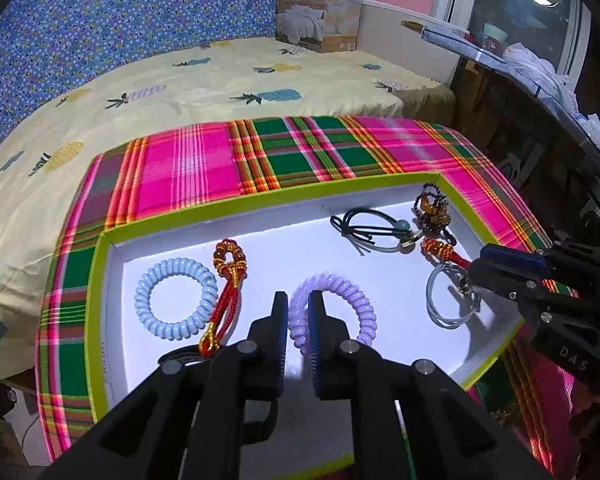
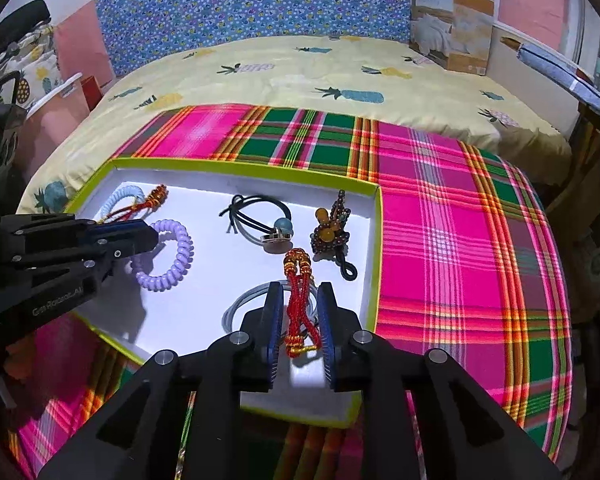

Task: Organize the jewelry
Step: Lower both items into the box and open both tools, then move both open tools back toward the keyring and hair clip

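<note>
A white tray with a lime-green rim (image 1: 260,194) (image 2: 236,170) lies on a plaid cloth. My left gripper (image 1: 298,304) (image 2: 150,236) is shut on a lilac coil hair tie (image 1: 354,300) (image 2: 178,256). My right gripper (image 2: 298,300) (image 1: 478,262) straddles a red knotted cord charm (image 2: 298,304) (image 1: 446,250), its jaws a little apart around it. Also in the tray are a pale blue coil tie (image 1: 176,298), a second red cord charm (image 1: 228,280), a black elastic with a bead (image 1: 372,228) (image 2: 268,216), a brown bead ornament (image 1: 430,208) (image 2: 332,228) and a grey ring band (image 1: 452,300) (image 2: 244,304).
The pink and green plaid cloth (image 1: 204,168) (image 2: 460,240) covers a bed with a yellow pineapple sheet (image 1: 204,80) (image 2: 300,68). A boxed quilt (image 1: 320,8) stands at the back. A dark shelf with clutter (image 1: 540,92) is on the right.
</note>
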`<state>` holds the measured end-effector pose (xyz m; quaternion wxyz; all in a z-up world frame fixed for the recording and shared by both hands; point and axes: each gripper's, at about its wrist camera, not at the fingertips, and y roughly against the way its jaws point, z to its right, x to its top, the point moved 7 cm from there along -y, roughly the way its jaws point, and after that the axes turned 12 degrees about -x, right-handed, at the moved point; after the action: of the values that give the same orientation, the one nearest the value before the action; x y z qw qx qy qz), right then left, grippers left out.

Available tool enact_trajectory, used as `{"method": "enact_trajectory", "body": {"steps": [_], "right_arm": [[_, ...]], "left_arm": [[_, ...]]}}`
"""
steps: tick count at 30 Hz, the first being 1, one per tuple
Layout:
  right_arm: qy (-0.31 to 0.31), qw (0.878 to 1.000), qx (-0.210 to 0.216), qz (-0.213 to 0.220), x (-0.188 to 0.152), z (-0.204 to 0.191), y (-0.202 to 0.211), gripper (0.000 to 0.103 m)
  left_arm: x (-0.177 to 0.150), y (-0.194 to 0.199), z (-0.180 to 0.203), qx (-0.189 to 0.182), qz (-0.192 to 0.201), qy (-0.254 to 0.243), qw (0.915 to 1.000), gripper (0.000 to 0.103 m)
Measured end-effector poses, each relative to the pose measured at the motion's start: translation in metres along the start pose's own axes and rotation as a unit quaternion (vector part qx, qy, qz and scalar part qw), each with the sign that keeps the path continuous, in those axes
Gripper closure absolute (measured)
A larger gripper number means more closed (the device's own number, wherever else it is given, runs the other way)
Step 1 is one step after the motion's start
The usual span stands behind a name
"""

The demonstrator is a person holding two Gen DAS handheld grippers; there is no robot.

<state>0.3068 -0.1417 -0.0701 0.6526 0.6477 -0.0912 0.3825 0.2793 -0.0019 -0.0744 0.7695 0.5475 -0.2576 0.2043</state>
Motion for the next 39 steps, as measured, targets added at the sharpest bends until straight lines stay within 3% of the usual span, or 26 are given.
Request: {"method": "enact_trajectory", "body": {"steps": [10, 25, 29, 31, 35, 39], "right_arm": [[-0.021, 0.999, 0.007, 0.036, -0.014, 0.002, 0.052, 0.084], [-0.036, 0.997, 0.023, 0.067, -0.060, -0.013, 0.122, 0.084], [-0.036, 0.997, 0.025, 0.070, -0.072, -0.018, 0.133, 0.073], [-0.038, 0.996, 0.028, 0.070, -0.079, -0.020, 0.137, 0.072], [-0.041, 0.997, 0.030, 0.066, -0.089, -0.023, 0.143, 0.072], [-0.039, 0.997, 0.029, 0.063, -0.099, -0.025, 0.148, 0.072]], "left_arm": [[-0.009, 0.042, 0.017, -0.004, 0.027, -0.016, 0.9995, 0.092], [-0.064, 0.099, 0.045, -0.020, 0.043, -0.033, 0.9983, 0.092], [-0.076, 0.114, 0.051, -0.022, 0.051, -0.037, 0.9978, 0.092], [-0.083, 0.120, 0.053, -0.024, 0.053, -0.038, 0.9976, 0.092], [-0.096, 0.128, 0.057, -0.024, 0.054, -0.040, 0.9975, 0.084], [-0.105, 0.133, 0.058, -0.026, 0.054, -0.036, 0.9975, 0.083]]}}
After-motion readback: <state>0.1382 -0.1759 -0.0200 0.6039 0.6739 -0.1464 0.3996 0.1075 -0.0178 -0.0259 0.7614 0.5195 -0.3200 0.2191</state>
